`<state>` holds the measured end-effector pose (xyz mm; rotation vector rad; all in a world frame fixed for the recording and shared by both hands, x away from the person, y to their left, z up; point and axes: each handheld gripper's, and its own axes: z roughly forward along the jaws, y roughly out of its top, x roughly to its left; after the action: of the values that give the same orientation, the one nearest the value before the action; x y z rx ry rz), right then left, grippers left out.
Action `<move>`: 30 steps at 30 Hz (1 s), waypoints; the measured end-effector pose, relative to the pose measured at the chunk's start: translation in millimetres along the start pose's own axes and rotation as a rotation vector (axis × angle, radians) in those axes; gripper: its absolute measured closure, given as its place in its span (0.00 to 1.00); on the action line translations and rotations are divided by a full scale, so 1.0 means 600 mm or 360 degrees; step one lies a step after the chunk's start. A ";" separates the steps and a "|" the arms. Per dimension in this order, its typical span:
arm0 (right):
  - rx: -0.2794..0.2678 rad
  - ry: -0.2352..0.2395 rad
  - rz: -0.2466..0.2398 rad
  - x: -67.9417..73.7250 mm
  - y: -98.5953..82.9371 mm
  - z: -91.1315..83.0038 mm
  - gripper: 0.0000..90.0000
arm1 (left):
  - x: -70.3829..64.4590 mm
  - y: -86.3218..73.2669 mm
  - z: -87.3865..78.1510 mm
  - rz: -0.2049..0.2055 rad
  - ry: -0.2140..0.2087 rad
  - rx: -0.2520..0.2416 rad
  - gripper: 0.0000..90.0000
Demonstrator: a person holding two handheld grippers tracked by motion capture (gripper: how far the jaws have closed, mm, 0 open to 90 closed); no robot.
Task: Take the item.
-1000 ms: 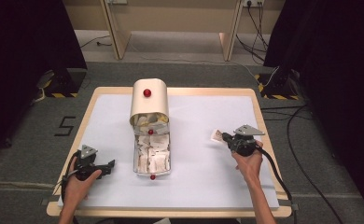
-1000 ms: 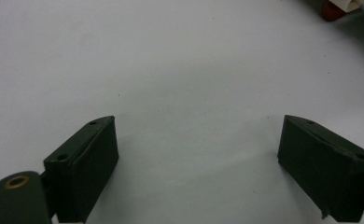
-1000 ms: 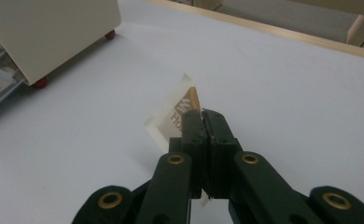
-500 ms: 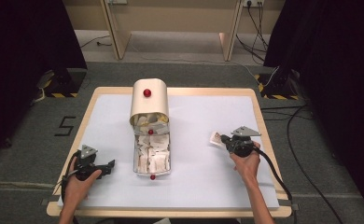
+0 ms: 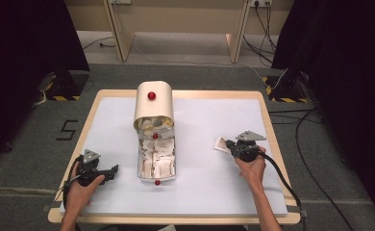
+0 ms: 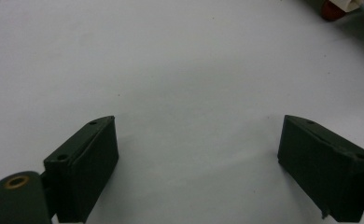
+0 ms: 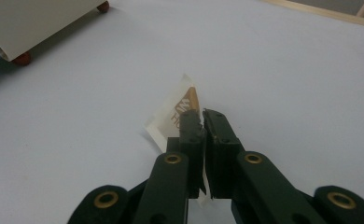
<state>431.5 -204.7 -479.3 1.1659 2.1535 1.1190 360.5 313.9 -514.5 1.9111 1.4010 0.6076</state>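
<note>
A thin sachet (image 7: 178,114) is clamped in the right tongs (image 7: 202,116); the left tongs (image 6: 196,163) are held wide, empty. The sachet could be dropped onto the tabletop (image 5: 205,192) if grip is lost.

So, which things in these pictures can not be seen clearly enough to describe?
- Printing on the packet, right gripper view: cut off by the right claw, shut on it.
- Packets in the tray, high view: too small to read.
- Inside of the cream box, high view: hidden by its curved cover.
</note>
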 end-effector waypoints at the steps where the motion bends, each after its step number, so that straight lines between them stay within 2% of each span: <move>1: 0.0001 0.0007 0.0010 0.001 0.000 0.000 0.92 | 0.000 0.000 0.000 -0.0005 0.0002 -0.0006 0.13; 7: -0.0021 0.0016 0.0048 0.000 0.004 -0.004 0.69 | 0.000 0.000 0.000 -0.0005 0.0001 -0.0006 0.13; 9: -0.0028 -0.0002 0.0083 -0.001 0.006 -0.007 0.60 | 0.000 0.000 0.000 0.0000 0.0001 -0.0003 0.13; 12: -0.0043 -0.0005 0.0121 -0.002 0.008 -0.013 0.53 | 0.000 0.000 0.000 -0.0005 0.0001 -0.0007 0.13; 16: -0.0060 0.0002 0.0164 -0.003 0.010 -0.021 0.48 | 0.000 0.000 0.000 -0.0001 -0.0001 -0.0001 0.13; 20: -0.0046 -0.0003 0.0166 -0.003 0.010 -0.022 0.44 | 0.000 0.000 0.000 0.0000 0.0001 -0.0003 0.13; 30: -0.0005 -0.0011 0.0116 0.000 0.007 -0.028 0.40 | 0.000 0.000 0.000 0.0000 0.0001 -0.0002 0.13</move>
<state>422.1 -210.9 -466.4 1.2541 2.1190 1.1471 360.5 313.9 -514.6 1.9098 1.4006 0.6087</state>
